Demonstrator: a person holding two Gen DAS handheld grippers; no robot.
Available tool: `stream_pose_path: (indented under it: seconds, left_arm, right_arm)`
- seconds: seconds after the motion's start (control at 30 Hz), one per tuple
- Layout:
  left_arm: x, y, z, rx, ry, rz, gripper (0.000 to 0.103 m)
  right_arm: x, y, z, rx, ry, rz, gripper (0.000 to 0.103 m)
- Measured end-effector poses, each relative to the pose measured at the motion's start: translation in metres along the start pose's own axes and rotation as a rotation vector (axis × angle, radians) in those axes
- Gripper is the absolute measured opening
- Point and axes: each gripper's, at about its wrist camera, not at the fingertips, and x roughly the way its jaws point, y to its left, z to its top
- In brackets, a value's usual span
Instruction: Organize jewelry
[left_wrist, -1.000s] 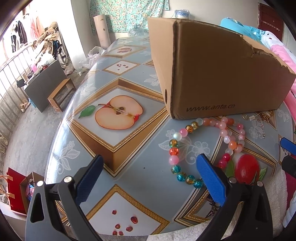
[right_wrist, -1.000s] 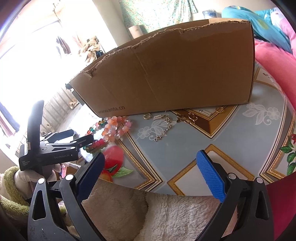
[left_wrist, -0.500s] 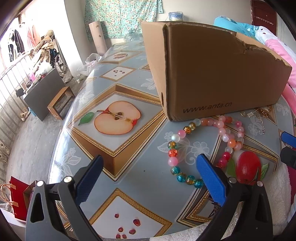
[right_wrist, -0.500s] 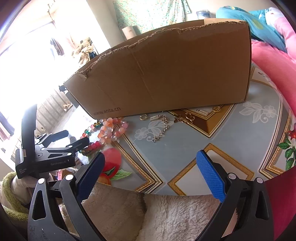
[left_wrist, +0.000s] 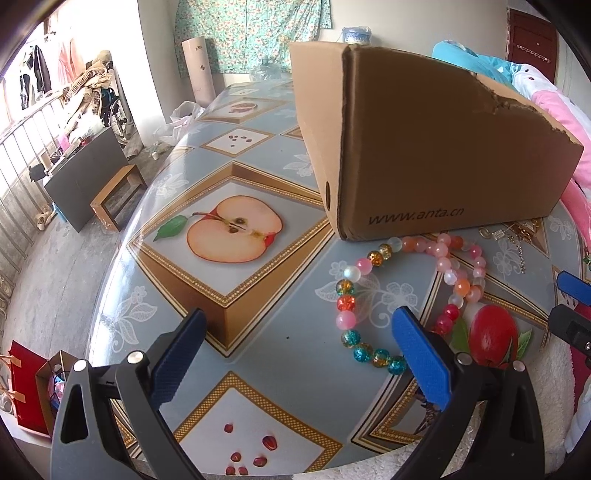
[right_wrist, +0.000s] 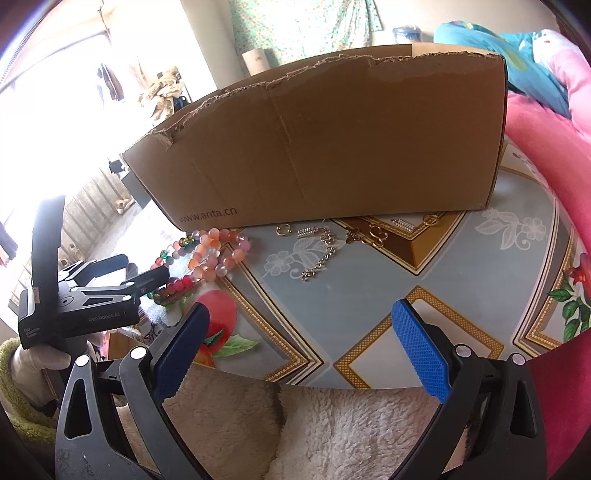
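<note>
A loop of multicoloured beads (left_wrist: 346, 303) lies on the fruit-print table (left_wrist: 280, 332), just ahead of my left gripper (left_wrist: 298, 325), whose right finger (left_wrist: 421, 354) overlaps its near end. A pink-and-orange bead bracelet (left_wrist: 455, 275) (right_wrist: 218, 254) lies beside it. A gold chain (right_wrist: 321, 258) and small gold pieces (right_wrist: 369, 232) sit along the foot of the cardboard box (left_wrist: 424, 147) (right_wrist: 332, 147). My right gripper (right_wrist: 300, 317) hovers over the table's near edge, short of the chain. Both grippers are open and hold nothing.
The box's inside is hidden from both views. White fleece (right_wrist: 332, 424) lies below the table edge. A gloved hand (right_wrist: 37, 360) holds the left gripper (right_wrist: 146, 267). Pink bedding (right_wrist: 554, 184) lies to the right; the floor drops away left of the table.
Both grippers have drifted slightly and remain open. The beads, the chain and the box have not moved.
</note>
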Motion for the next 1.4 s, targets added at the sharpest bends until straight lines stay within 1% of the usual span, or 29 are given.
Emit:
stream_pose_path:
  seconds: [0.1, 0.23, 0.27, 0.3, 0.37, 0.43, 0.47, 0.5, 0.6, 0.7, 0.77, 0.87, 0.93, 1.03, 1.07, 1.1, 1.13, 1.17, 1.4]
  left_arm:
    - [-0.001, -0.001, 0.000, 0.001, -0.003, -0.005, 0.099]
    - [0.001, 0.000, 0.001, 0.004, -0.007, -0.005, 0.099]
    - [0.000, 0.000, 0.001, 0.001, -0.008, -0.006, 0.099]
    - [0.000, 0.000, 0.001, -0.002, -0.010, -0.007, 0.099]
    - [0.000, 0.000, 0.001, -0.003, -0.019, -0.009, 0.099]
    - [0.000, 0.000, 0.001, -0.002, -0.022, -0.013, 0.099]
    - [0.000, 0.000, 0.001, 0.000, -0.023, -0.016, 0.099]
    - [0.001, 0.000, 0.001, 0.004, -0.024, -0.020, 0.099]
    - [0.001, 0.000, 0.002, 0.011, -0.024, -0.026, 0.099]
    - [0.003, 0.002, 0.002, 0.020, -0.029, -0.038, 0.099]
    - [0.004, 0.003, 0.003, 0.023, -0.028, -0.045, 0.099]
    - [0.005, 0.004, 0.004, 0.030, -0.031, -0.055, 0.099]
    - [0.006, 0.005, 0.005, 0.029, -0.032, -0.061, 0.099]
    - [0.007, 0.005, 0.006, 0.034, -0.033, -0.065, 0.099]
    - [0.007, 0.005, 0.006, 0.034, -0.035, -0.067, 0.099]
    - [0.008, 0.006, 0.006, 0.034, -0.036, -0.069, 0.099]
    - [0.009, 0.006, 0.007, 0.036, -0.037, -0.071, 0.099]
    - [0.008, 0.006, 0.006, 0.038, -0.036, -0.073, 0.099]
    - [0.010, 0.008, 0.009, 0.047, -0.025, -0.080, 0.099]
  right_arm:
    - [-0.002, 0.000, 0.001, 0.009, 0.001, 0.007, 0.094]
    - [-0.020, 0.006, 0.006, -0.017, -0.068, 0.052, 0.094]
    - [-0.024, 0.010, 0.007, -0.036, -0.087, 0.065, 0.092]
    - [-0.028, 0.014, 0.008, -0.058, -0.103, 0.081, 0.085]
    - [-0.029, 0.022, 0.010, -0.095, -0.116, 0.108, 0.079]
    - [-0.023, 0.029, 0.012, -0.130, -0.097, 0.127, 0.068]
    - [-0.019, 0.033, 0.012, -0.149, -0.082, 0.138, 0.058]
    - [-0.014, 0.036, 0.014, -0.163, -0.065, 0.149, 0.053]
    - [-0.002, 0.056, 0.017, -0.252, -0.026, 0.173, 0.048]
    - [0.003, 0.075, 0.017, -0.364, -0.028, 0.164, 0.046]
    - [0.006, 0.082, 0.017, -0.398, -0.024, 0.159, 0.044]
    - [0.019, 0.086, 0.020, -0.427, 0.002, 0.144, 0.036]
    - [0.026, 0.085, 0.023, -0.429, 0.024, 0.137, 0.033]
    - [0.037, 0.086, 0.026, -0.443, 0.054, 0.134, 0.027]
    - [0.041, 0.087, 0.025, -0.454, 0.069, 0.135, 0.022]
    - [0.046, 0.089, 0.023, -0.477, 0.097, 0.127, 0.014]
    - [0.045, 0.090, 0.022, -0.496, 0.087, 0.112, 0.010]
    - [0.045, 0.091, 0.023, -0.506, 0.096, 0.115, 0.007]
    - [0.033, 0.073, 0.029, -0.454, 0.069, 0.053, 0.007]
